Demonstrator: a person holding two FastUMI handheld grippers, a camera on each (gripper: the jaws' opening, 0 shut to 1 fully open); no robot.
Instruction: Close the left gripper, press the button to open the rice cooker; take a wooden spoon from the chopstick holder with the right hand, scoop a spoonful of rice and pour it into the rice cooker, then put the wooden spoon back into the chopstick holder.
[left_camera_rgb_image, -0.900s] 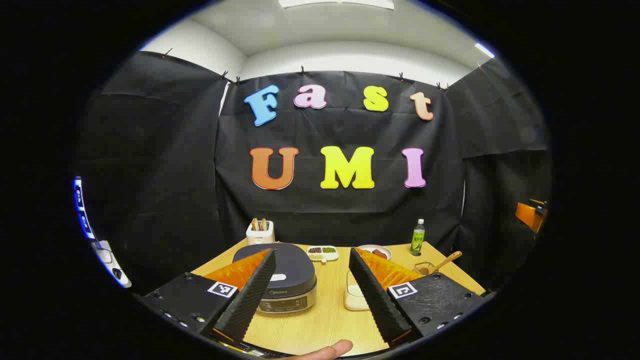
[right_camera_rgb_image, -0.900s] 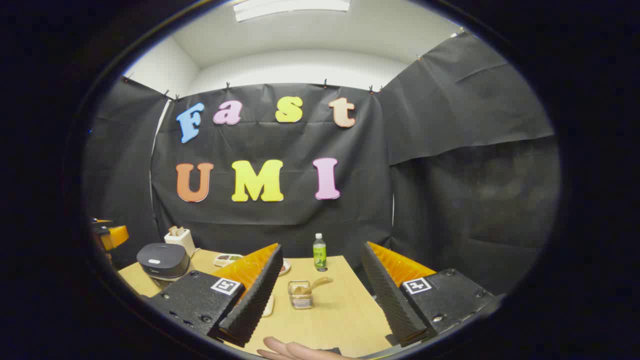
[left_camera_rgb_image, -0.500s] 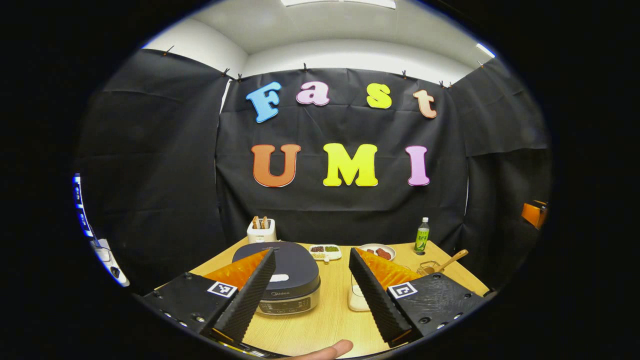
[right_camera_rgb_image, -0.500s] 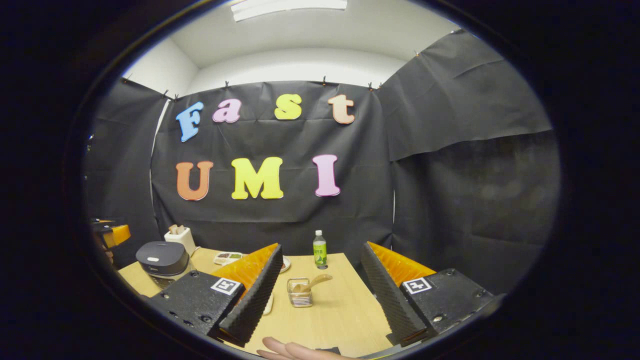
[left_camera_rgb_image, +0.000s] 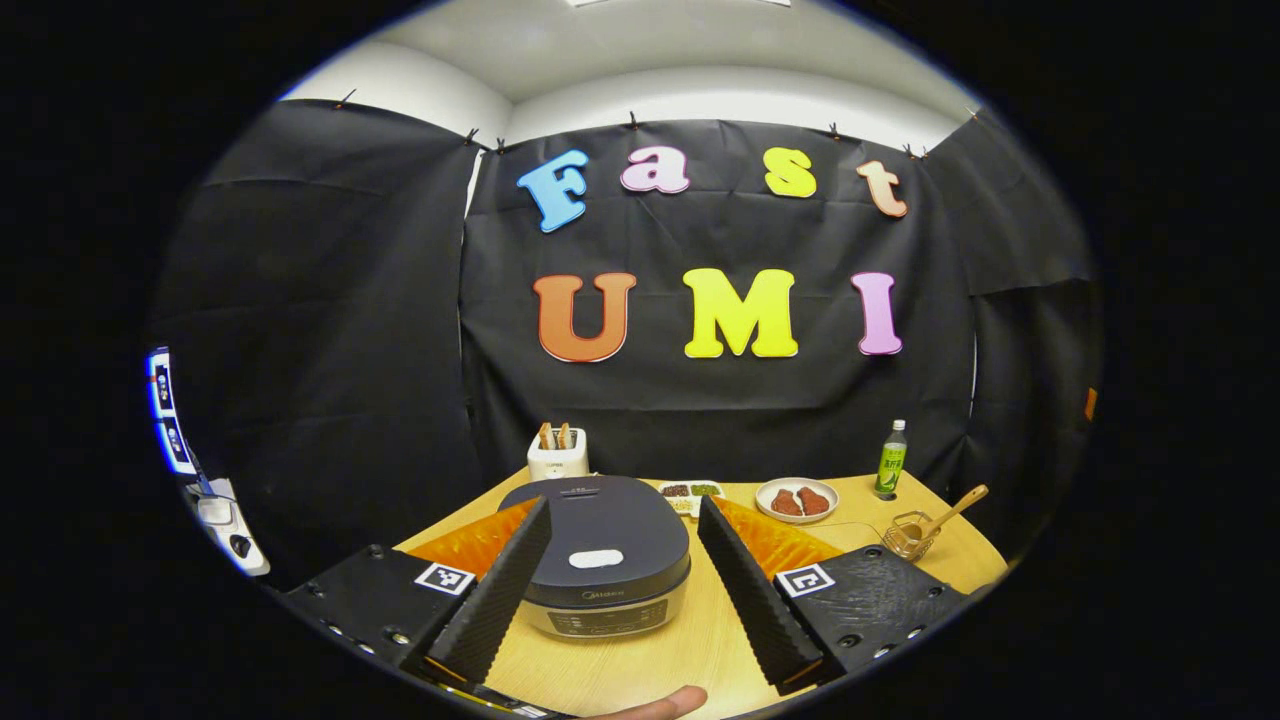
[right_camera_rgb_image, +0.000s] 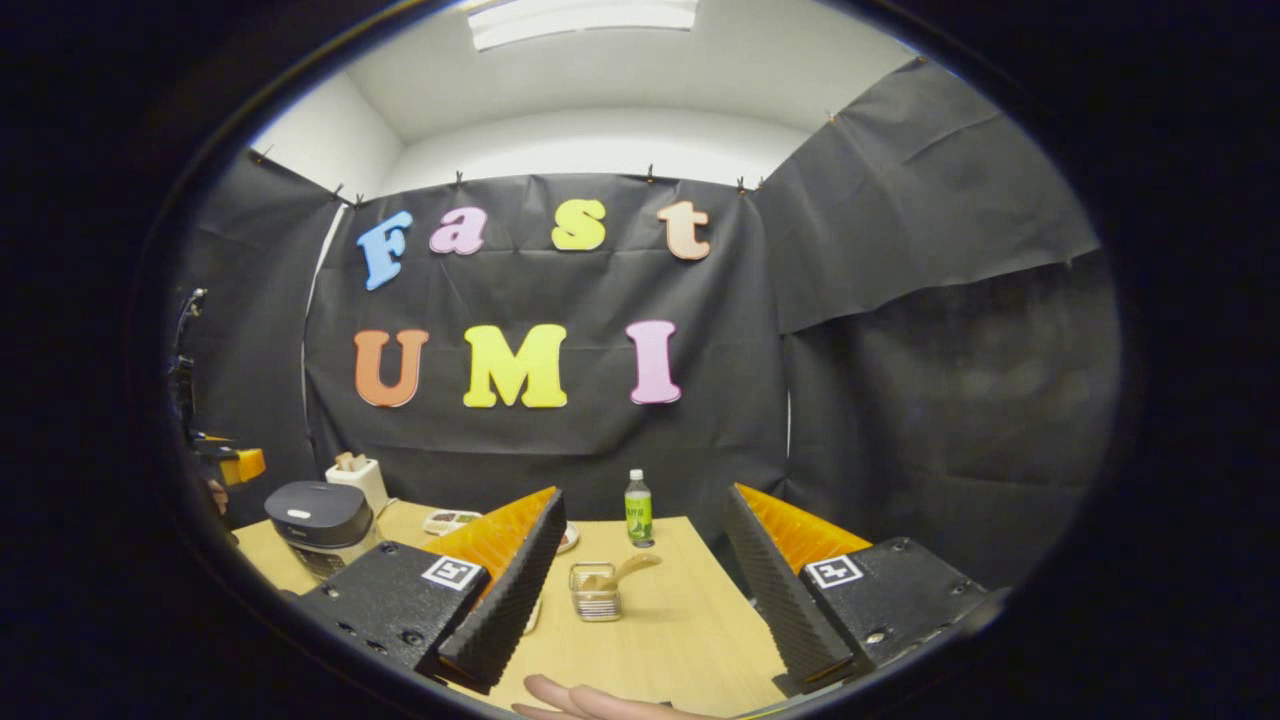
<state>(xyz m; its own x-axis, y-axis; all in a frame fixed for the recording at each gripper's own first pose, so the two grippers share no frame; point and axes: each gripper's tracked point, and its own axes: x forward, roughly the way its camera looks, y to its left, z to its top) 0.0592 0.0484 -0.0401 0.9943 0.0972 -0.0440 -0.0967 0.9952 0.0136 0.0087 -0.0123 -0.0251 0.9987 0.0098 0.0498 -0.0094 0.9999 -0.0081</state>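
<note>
The rounded, matte-grey rice cooker (left_camera_rgb_image: 606, 545) is sitting closed on the wood-grain tabletop (left_camera_rgb_image: 690, 640), straight ahead between the spread ribbed fingers of the left hand-held gripper (left_camera_rgb_image: 622, 585), which is gaping. Unclenched fingers risk straddling the pale oval button (left_camera_rgb_image: 596, 558) instead of pressing it. The right hand-held gripper (right_camera_rgb_image: 640, 590), likewise released, is facing the wire chopstick holder (right_camera_rgb_image: 596, 592) and its wooden spoon (right_camera_rgb_image: 628, 570).

White toaster (left_camera_rgb_image: 558, 461) with two slices at centre left of the left gripper view, divided snack tray (left_camera_rgb_image: 691, 491) to its right, plate of red pieces (left_camera_rgb_image: 797, 500), green bottle (left_camera_rgb_image: 890, 460) at right, all on a wooden table (left_camera_rgb_image: 640, 660).
</note>
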